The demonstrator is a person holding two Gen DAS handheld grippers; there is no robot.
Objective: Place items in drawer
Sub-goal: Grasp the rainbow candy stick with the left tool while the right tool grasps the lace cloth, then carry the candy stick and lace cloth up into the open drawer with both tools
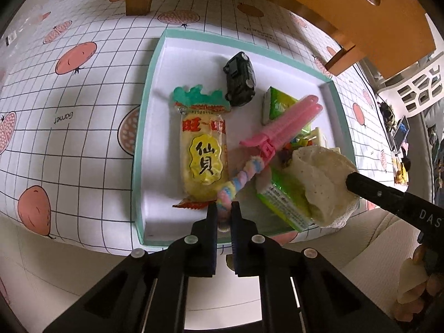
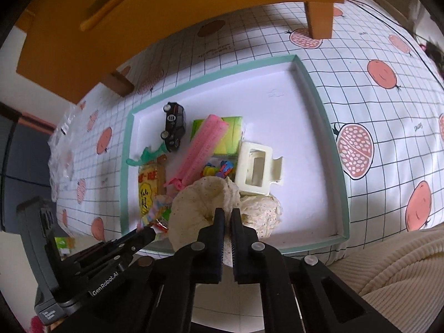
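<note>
Beyond the tips of both tongs, a shallow teal-rimmed tray (image 1: 141,127) sits on a fruit-print tablecloth (image 1: 69,105), under a wooden stand (image 1: 347,14). Furthest left of the left gripper (image 1: 224,208), a yellow rice-cracker packet (image 1: 204,155) lies lengthwise in the tray. The left gripper's jaws are pinched tight on the near end of a pastel fuzzy stick (image 1: 238,180), which slants up and away to the right, meeting a pink clip (image 1: 283,125). Ahead of that gripper stands a black toy car (image 1: 240,79), and just right of the car a green packet (image 1: 277,105) lies under the clip. Between the two tongs, another green packet (image 1: 285,208) is partly covered by cream cloth. The right gripper (image 2: 227,212) is closed on that cream lace cloth (image 2: 199,211), bunched in front of its jaws over the tray's near part. Just beyond and right of it, a cream hair claw (image 2: 254,166) lies on the tray floor, with small colourful pieces (image 2: 219,168) to its left.
</note>
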